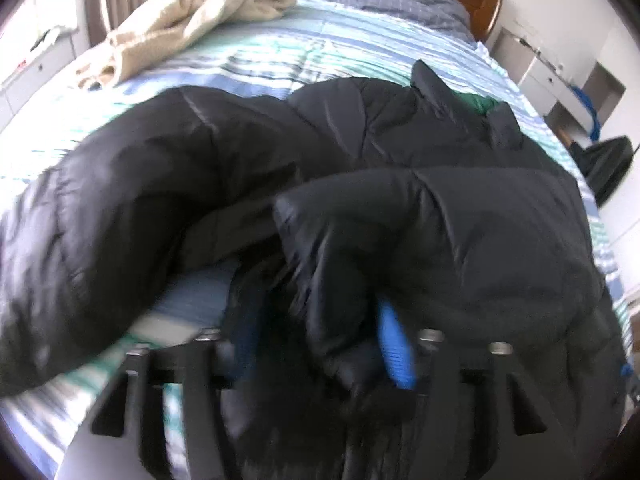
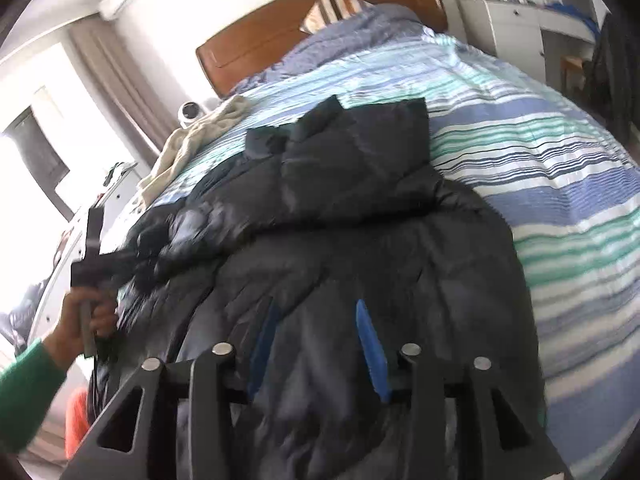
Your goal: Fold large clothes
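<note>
Blue-padded fingers (image 1: 394,344) of the left gripper (image 1: 316,344) are clamped on a bunched fold of the black quilted puffer jacket (image 2: 360,208), most likely a sleeve or side panel raised so that it can be carried over the body of the garment; the second left pad is largely buried in the fabric. By contrast, the right gripper (image 2: 316,344) is held with its blue pads parted and nothing pinched between them, poised just above the lower part of the jacket, presumably ready to pin or take a second hold; whether the tips touch the cloth cannot be told. The jacket is spread lengthwise on the striped blue, green and white quilt (image 2: 540,152) of the bed, collar towards the wooden headboard (image 2: 304,20), one sleeve already laid across the chest. In the right wrist view the person's left hand (image 2: 84,316), in a green sleeve, is seen gripping the left tool's handle at the jacket's side. A cream fleece garment (image 1: 188,20) lies apart, nearer the headboard, probably awaiting its turn. Folding is judged partly done, the puffy filling being likely to spring back unless pressed
</note>
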Motion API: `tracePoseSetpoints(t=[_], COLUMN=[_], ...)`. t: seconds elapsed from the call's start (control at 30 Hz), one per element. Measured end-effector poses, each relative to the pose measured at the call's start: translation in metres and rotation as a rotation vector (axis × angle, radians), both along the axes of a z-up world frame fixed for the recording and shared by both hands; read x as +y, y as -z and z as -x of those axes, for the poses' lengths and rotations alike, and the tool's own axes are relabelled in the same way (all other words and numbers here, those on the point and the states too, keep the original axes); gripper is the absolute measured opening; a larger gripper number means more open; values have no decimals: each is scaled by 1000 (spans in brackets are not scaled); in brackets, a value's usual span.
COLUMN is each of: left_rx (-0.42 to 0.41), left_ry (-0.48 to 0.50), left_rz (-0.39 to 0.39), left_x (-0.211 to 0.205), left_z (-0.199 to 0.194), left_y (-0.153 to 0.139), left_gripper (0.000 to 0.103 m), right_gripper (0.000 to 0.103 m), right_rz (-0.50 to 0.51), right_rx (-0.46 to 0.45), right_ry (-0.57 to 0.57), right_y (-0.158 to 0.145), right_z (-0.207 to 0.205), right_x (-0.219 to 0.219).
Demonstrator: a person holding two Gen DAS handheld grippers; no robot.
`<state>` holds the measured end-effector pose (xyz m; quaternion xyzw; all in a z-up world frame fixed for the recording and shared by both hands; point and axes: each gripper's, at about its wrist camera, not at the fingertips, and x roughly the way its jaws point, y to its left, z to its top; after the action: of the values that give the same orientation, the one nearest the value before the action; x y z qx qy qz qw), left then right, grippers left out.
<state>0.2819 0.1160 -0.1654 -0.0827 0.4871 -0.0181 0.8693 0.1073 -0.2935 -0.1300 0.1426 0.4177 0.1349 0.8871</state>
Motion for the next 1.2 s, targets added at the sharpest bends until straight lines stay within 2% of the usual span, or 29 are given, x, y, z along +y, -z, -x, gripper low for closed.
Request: tracePoseSetpoints(t=[0.1,0.13,0.23,0.33,0.43,0.47,0.5,0.53,0.57,0.63,0.67,0.77,0.8,0.83,0.9,0.93,1.0,1.2], left_rx=[-21,-24,-26,-29,-15,-10,-10,-11,-21,-61,-107,-167,-172,-173,-146,-132,-157,-347], left_ry=[1,-5,-32,-142,-281,-361,-400,-455,-534,-649,-748,-917,-941,-973,-1014,-999,-1000,-759], left_rz=[3,-1,-9,21,75,126,164,225,319,426,493,577,583,580,516,526,506,271], left_x=[6,12,42,93,143,168,181,198,221,247,263,285,288,292,297,302,302,248], left_z=[39,53,89,110,121,124,127,129,132,138,142,142,140,136,123,117,110,66], left_y=[-11,-14,-24,-28,-20,-13,-7,0,11,22,29,35,34,34,29,26,7,-115], left_gripper=[83,85,85,93,94,94,94,94,94,94,94,95,95,90,15,5,4,4], right_gripper=[53,57,59,59,59,59,59,59,59,59,59,59,59,59,59,59,59,59], right_rz=[6,2,-16,-28,-23,-16,-9,-3,2,4,3,9,14,18,21,21,15,-22], right_rx=[-9,-13,-19,-18,2,8,8,4,-1,-9,-12,-6,-4,0,0,-3,-12,-49], right_ry=[-5,2,31,55,50,40,32,21,9,-11,-20,-55,-64,-75,-87,-88,-91,-101], right_y=[2,4,5,6,11,11,12,11,9,6,4,5,6,7,9,9,8,3], right_z=[18,24,40,48,48,46,46,46,46,48,50,54,55,56,59,60,63,67], right_x=[11,14,13,11,16,20,23,28,32,40,44,55,57,60,65,66,67,66])
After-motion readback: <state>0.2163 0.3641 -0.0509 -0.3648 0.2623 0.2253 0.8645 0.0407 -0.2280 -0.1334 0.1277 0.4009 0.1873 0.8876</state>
